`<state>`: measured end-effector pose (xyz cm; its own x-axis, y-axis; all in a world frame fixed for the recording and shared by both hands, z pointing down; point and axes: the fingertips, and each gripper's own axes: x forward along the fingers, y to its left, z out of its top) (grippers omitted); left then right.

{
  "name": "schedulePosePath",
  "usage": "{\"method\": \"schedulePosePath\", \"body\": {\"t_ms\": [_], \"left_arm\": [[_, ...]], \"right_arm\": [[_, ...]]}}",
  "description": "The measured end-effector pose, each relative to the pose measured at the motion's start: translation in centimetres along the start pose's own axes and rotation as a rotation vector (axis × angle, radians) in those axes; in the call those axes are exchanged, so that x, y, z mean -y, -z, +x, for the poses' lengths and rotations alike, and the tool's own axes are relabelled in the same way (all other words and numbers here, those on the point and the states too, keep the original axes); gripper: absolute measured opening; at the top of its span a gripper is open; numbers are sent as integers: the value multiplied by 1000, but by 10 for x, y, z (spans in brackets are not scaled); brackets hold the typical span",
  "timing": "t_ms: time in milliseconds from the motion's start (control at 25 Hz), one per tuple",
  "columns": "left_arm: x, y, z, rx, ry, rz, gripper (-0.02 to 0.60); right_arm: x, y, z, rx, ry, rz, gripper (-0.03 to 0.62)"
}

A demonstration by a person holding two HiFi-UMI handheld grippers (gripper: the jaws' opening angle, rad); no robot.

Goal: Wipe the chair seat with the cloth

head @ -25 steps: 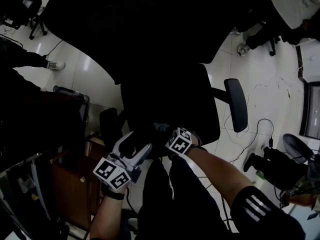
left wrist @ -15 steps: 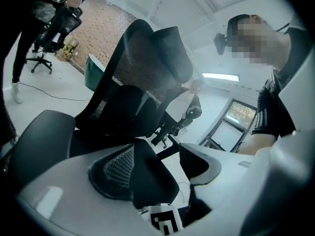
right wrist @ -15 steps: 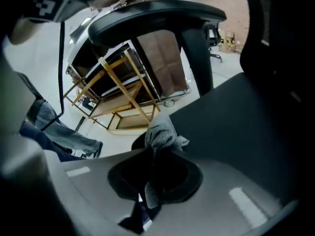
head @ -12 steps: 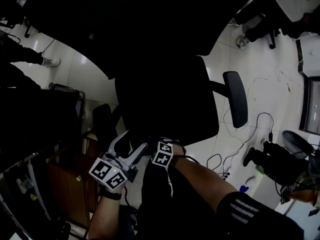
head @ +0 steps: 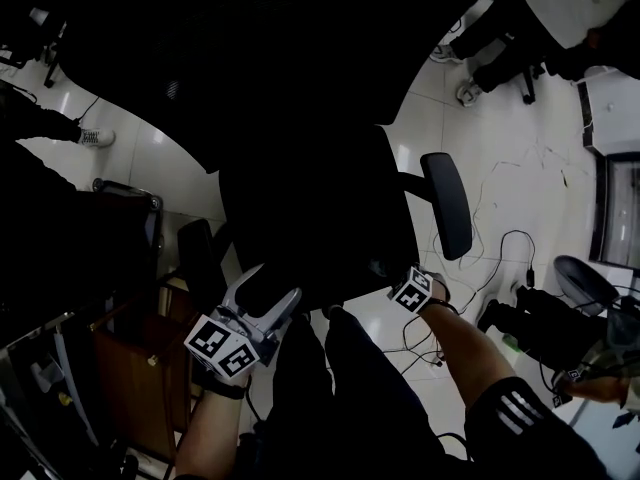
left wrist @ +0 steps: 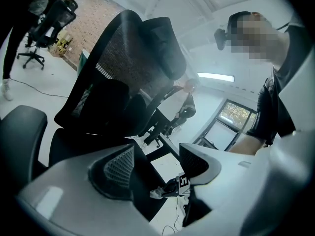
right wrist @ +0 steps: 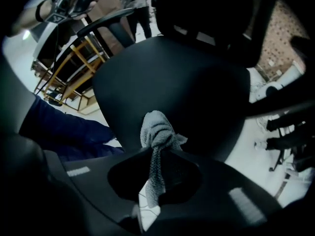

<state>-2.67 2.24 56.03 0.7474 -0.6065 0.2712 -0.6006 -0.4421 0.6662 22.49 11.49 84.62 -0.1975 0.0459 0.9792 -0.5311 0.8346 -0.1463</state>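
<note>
The black office chair's seat [head: 320, 218] fills the middle of the head view, very dark. My right gripper [head: 392, 276] is at the seat's near right edge, shut on a grey cloth [right wrist: 157, 132]. The right gripper view shows the cloth bunched between the jaws and hanging down, with its top against the seat [right wrist: 187, 77]. My left gripper [head: 268, 301] hovers at the seat's near left corner, open and holding nothing. In the left gripper view, its jaws [left wrist: 157, 167] frame the mesh backrest [left wrist: 123, 63], and the cloth [left wrist: 156, 193] shows small below.
Black armrests stand on both sides, the right armrest [head: 447, 203] and the left armrest [head: 195, 258]. A wooden cabinet [head: 140, 368] is close at the left. Cables [head: 505, 253] lie on the white tiled floor at right. The person's dark trouser legs [head: 340, 398] are just below the seat.
The right gripper has carried the cloth along the seat's near edge, first slightly left, then well to the right. The left gripper has hardly moved.
</note>
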Motion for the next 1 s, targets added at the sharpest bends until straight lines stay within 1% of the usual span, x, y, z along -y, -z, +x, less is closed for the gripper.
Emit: {"method": "schedulePosePath", "body": {"t_ms": [120,200,280,360,400,440,520,600,720,800,920,1000], "left_arm": [[4,1,1,1,-4,-2,311],[5,1,-2,1,-8,-1,311],[5,2,-6,6,-15,-2,311],[6,-1,-11,19,-26,-9,311],[9,-5,-14,26,-33,-9,311],[13,-9,-16,31,-41,-9,311],[23,-17,-22,38,-52,-6,311],[34,-27,-27,53,-58,9,311],[52,-51,-34,84,-74,46,311],[69,-65,-40,100,-75,62,311],[98,-78,-50,117,-50,82,311],[114,-86,-59,142,-31,87,311]], "right_arm": [[23,26,-15,-17,53,62,31],[30,38,-20,-29,79,94,31],[31,40,-26,-14,80,138,31],[27,30,-37,40,67,203,31],[24,19,-44,81,56,224,31],[19,6,-53,129,44,223,31],[7,-30,-79,240,20,168,31],[-3,-73,-117,375,-3,103,31],[-18,-129,-179,551,-59,62,31],[-30,-151,-220,634,-108,53,31],[-46,-173,-277,734,-128,16,29],[-54,-186,-312,810,-147,25,31]]}}
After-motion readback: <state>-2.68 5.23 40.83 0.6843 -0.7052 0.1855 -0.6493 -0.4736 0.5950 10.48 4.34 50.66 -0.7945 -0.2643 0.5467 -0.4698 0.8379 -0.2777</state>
